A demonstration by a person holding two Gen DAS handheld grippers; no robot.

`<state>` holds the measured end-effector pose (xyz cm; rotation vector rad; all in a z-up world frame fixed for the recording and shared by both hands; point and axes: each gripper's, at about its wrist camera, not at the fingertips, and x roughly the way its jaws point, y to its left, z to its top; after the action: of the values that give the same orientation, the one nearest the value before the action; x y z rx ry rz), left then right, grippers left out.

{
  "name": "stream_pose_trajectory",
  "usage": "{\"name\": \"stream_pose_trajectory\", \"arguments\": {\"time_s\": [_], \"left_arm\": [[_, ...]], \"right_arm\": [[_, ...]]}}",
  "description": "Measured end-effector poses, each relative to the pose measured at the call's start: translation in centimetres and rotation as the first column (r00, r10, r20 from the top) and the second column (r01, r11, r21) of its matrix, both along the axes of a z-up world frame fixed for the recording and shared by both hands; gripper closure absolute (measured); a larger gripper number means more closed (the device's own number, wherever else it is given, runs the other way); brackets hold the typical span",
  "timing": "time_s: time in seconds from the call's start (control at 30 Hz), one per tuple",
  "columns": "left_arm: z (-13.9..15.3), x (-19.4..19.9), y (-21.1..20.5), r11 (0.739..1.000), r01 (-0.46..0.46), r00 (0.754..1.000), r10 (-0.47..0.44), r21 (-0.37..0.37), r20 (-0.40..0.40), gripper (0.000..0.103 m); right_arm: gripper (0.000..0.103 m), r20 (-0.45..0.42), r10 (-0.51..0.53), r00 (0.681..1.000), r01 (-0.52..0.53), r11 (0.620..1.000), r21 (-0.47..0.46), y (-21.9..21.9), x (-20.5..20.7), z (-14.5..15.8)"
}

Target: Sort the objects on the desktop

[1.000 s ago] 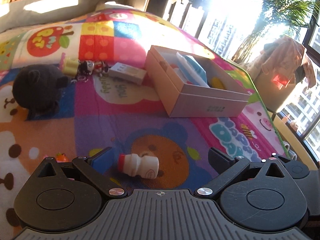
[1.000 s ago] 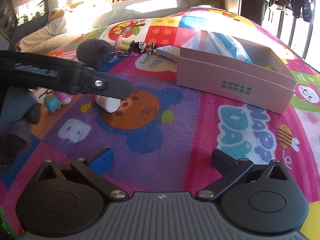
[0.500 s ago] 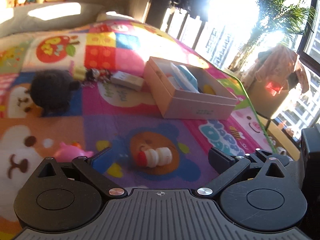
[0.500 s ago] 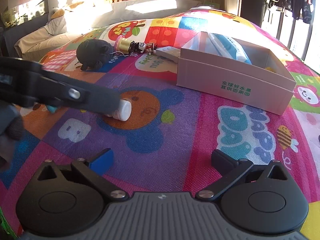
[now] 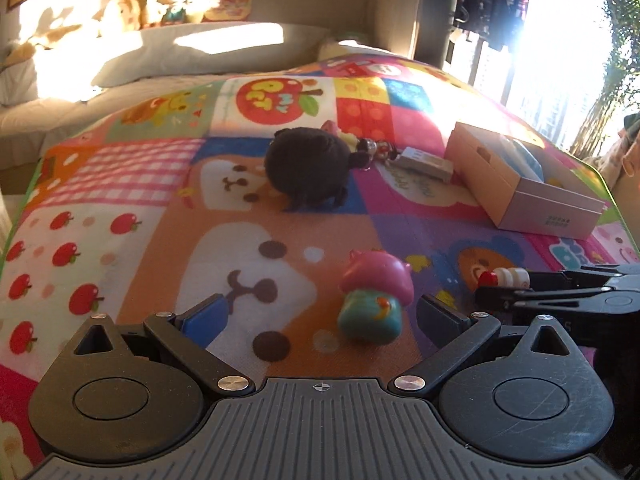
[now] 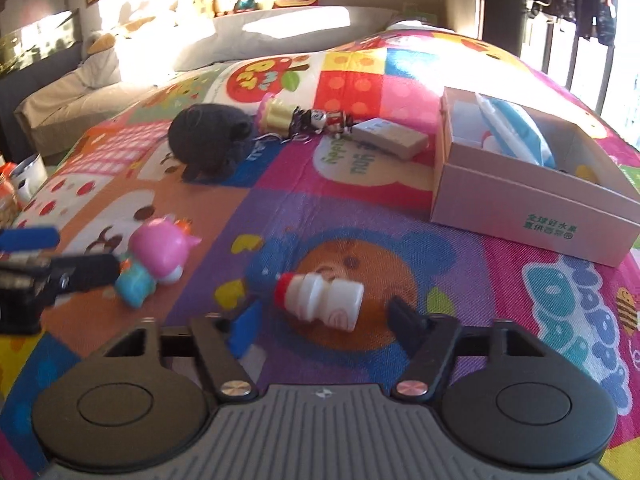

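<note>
Sunlit bedroom, patchwork cartoon play mat (image 5: 120, 208). Left wrist view: left gripper (image 5: 320, 314) spread wide, pink-and-teal toy figure (image 5: 374, 300) lying between the fingers at lower centre; pink cardboard box (image 5: 528, 184) at right edge. Right wrist view: right gripper (image 6: 324, 318) parted around a toppled white drink bottle (image 6: 320, 298), not clamped.

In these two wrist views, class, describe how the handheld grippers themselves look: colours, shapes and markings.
Each gripper is black plastic with a ribbed grey body, a small crosshair mark at its centre, two round hubs and silver pivot screws. On both the left gripper and the right gripper, one finger carries a blue pad and the other a black pad. No cables or sleeves show.
</note>
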<state>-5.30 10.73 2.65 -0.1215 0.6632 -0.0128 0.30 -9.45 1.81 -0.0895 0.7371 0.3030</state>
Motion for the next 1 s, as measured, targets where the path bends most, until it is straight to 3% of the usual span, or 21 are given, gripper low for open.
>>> {"name": "stream_pose_trajectory", "arguments": {"time_s": [0.07,0.2,0.5,0.53,0.57,0.63,0.73,0.87,1.0], "left_arm": [[-0.3,0.1,-0.2,1.000,0.012,1.000,-0.012,-0.011,-0.007,0.000],[-0.6,0.8,-1.2,0.998,0.062,0.998,-0.063,-0.027,-0.009,0.000],[-1.6,3.6,-4.0,0.995,0.092,0.995,-0.090,0.045,-0.038,0.001],[-1.8,3.7,-4.1,0.994,0.091,0.995,-0.089,0.054,-0.046,0.006],[-1.8,3.8,-4.3,0.994,0.091,0.995,-0.088,0.061,-0.054,0.018],[-1.8,3.8,-4.7,0.992,0.086,0.995,-0.082,0.095,-0.054,0.024],[-1.4,3.3,-5.2,0.990,0.095,0.994,-0.089,0.102,-0.057,0.050],[-0.6,1.5,-7.1,0.976,0.178,0.984,-0.173,0.127,-0.047,0.050],[0.3,-0.3,-10.8,0.935,0.334,0.943,-0.331,0.118,-0.046,0.050]], "right_arm": [[0.057,-0.008,-0.001,1.000,0.001,1.000,0.004,-0.2,0.3,0.2],[0.057,0.000,-0.006,1.000,0.006,1.000,-0.012,-0.8,0.2,0.4],[0.057,0.025,-0.036,0.999,0.037,0.999,-0.035,-4.4,-0.9,1.6],[0.057,0.031,-0.041,0.999,0.042,0.998,-0.038,-4.8,-1.1,1.7],[0.057,0.037,-0.046,0.998,0.048,0.998,-0.043,-5.3,-1.4,1.9],[0.057,0.047,-0.056,0.997,0.058,0.997,-0.049,-6.3,-1.8,2.2],[0.057,0.058,-0.063,0.996,0.066,0.996,-0.059,-7.7,-2.5,2.5],[0.057,0.072,-0.057,0.996,0.063,0.995,-0.080,-9.5,-3.7,2.8],[0.057,0.089,-0.055,0.995,0.064,0.992,-0.105,-11.5,-5.3,3.1]]}}
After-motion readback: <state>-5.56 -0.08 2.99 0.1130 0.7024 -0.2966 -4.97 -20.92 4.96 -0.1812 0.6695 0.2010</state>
